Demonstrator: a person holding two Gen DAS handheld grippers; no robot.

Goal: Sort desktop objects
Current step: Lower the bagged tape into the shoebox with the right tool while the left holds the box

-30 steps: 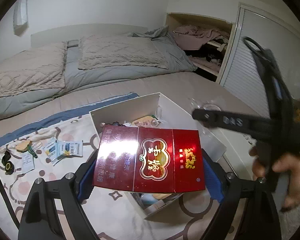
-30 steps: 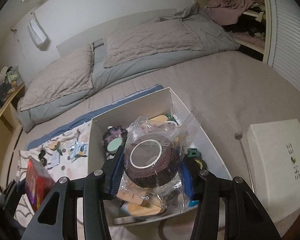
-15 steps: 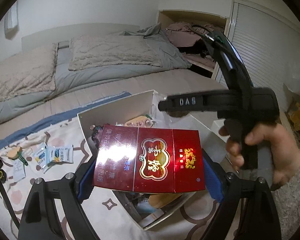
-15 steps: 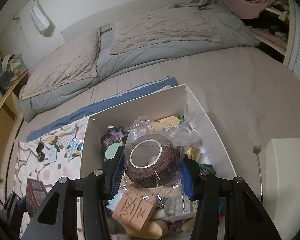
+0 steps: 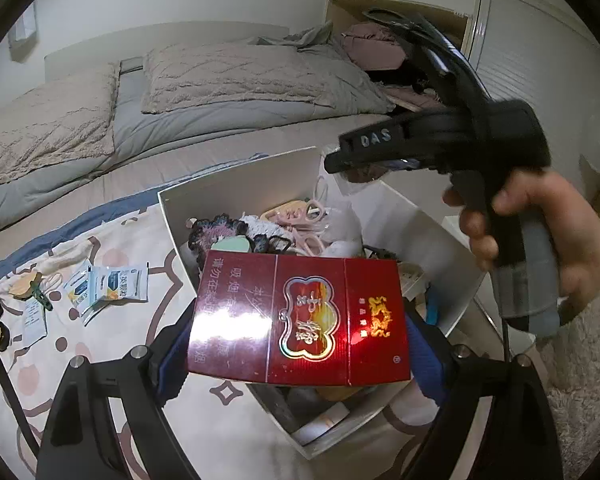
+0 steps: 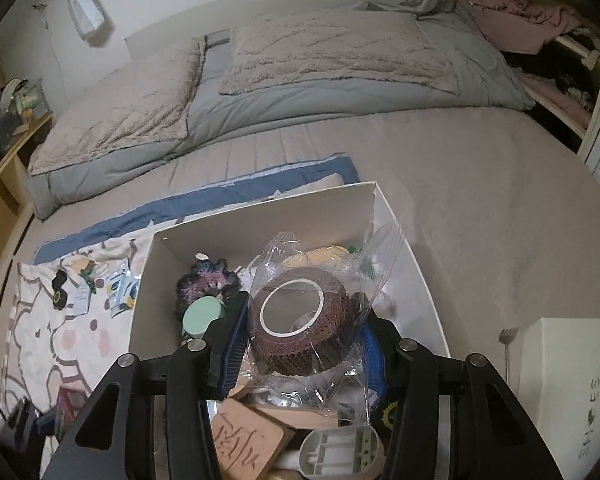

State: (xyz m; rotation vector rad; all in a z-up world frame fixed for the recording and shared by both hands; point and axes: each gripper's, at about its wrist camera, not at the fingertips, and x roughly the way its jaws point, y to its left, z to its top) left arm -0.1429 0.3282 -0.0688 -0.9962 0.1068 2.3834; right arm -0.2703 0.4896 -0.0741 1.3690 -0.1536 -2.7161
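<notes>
left wrist: angled down, close over the white box (image 5: 236, 196), bed (image 5: 220, 92) behind
right wrist: steeper, right above it
shared: box (image 6: 260, 220), bed (image 6: 300, 80)

Left tongs (image 5: 300, 344) and right tongs (image 6: 300, 344) both grip (pads pressing), angled downward

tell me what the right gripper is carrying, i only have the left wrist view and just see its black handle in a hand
Observer: The right gripper is shut on a brown mesh roll in a clear plastic bag.
Operator: where is it over
Observer: Over the open white cardboard box, above the clutter inside.
Operator: whats right under the roll
Observer: A tan wooden block with carved lines and a white plastic part.
Operator: anything right of the box
Observer: A closed white shoe box and a thin metal fork-like tool beside it.
</notes>
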